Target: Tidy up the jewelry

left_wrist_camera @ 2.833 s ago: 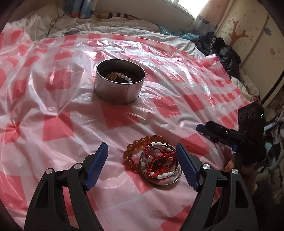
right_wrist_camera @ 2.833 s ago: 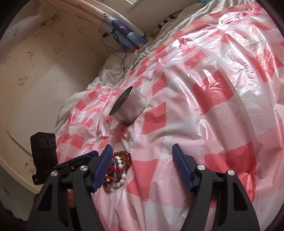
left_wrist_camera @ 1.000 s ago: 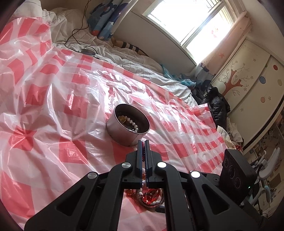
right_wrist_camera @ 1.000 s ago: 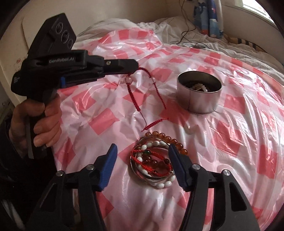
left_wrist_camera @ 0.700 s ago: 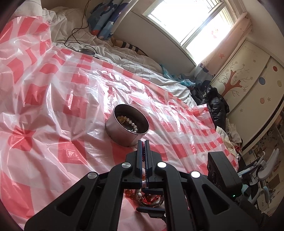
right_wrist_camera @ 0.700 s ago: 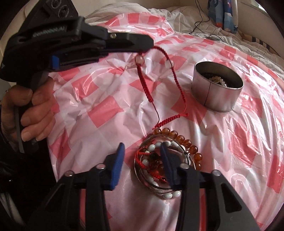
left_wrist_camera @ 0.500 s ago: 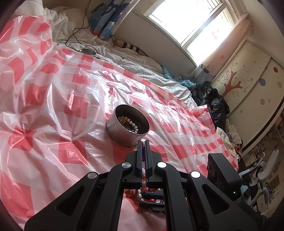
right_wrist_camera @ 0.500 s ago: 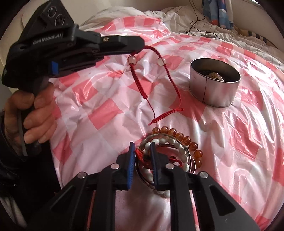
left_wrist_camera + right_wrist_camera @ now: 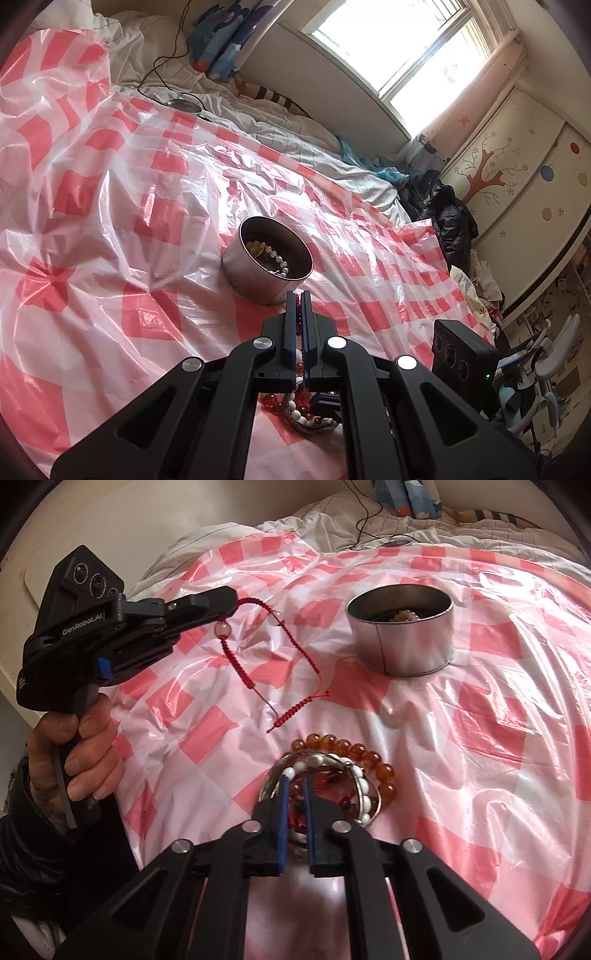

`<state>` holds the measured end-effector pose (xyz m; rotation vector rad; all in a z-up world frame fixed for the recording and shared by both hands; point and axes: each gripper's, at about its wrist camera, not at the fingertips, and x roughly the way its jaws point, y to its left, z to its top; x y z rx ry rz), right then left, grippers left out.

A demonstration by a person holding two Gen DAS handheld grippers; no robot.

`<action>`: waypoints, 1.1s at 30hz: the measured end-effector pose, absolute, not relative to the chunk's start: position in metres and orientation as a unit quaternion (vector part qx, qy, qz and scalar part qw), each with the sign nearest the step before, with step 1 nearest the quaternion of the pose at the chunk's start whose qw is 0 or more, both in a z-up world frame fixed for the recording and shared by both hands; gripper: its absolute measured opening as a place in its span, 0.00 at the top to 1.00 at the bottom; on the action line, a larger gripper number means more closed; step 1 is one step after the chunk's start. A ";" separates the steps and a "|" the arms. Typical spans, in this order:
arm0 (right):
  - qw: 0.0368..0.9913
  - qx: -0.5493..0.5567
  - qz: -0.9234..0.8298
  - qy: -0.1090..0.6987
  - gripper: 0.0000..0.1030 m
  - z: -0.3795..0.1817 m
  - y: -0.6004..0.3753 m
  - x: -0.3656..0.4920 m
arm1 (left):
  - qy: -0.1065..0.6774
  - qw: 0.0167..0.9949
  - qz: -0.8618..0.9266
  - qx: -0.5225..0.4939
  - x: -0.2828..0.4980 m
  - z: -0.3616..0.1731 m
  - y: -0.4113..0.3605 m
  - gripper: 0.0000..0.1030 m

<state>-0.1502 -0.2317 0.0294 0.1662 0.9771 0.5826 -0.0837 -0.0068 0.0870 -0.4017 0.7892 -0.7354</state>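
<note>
A red-and-white checked plastic sheet [image 9: 480, 709] covers the bed. A round metal tin [image 9: 402, 627] stands mid-sheet, holding beaded jewelry. Nearer the bed's near edge lies a bracelet pile [image 9: 343, 768]: amber beads, white beads, a metal bangle. The right gripper [image 9: 295, 782] is nearly closed over this pile; whether it grips anything cannot be determined. The left gripper [image 9: 231, 598] is clamped on a red cord bracelet [image 9: 280, 657], dangling above the sheet.

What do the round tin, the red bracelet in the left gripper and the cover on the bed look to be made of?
Round tin: likely thin metal, brushed silver, with a vertical side seam and dull reflections.
Red bracelet: braided cord, matte, hanging limp from the left gripper, with a few translucent beads, glass or stone, cannot tell which.
Bed cover: thin plastic film, glossy and crinkled, with sharp glare on the red-and-white checks.
</note>
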 end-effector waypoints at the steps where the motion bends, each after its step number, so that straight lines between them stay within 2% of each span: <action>1: 0.841 0.079 0.274 0.460 0.96 0.030 -0.233 -0.151 | 0.373 0.839 -0.348 -0.190 -0.084 0.087 -0.007 0.98; 17: 0.865 0.234 0.286 0.340 0.96 0.093 -0.277 -0.165 | 0.371 0.840 -0.347 -0.190 -0.088 0.088 -0.009 0.98; 33: 0.865 0.311 0.259 0.296 0.96 0.096 -0.293 -0.121 | 0.328 0.857 -0.357 -0.174 -0.052 0.115 -0.040 0.98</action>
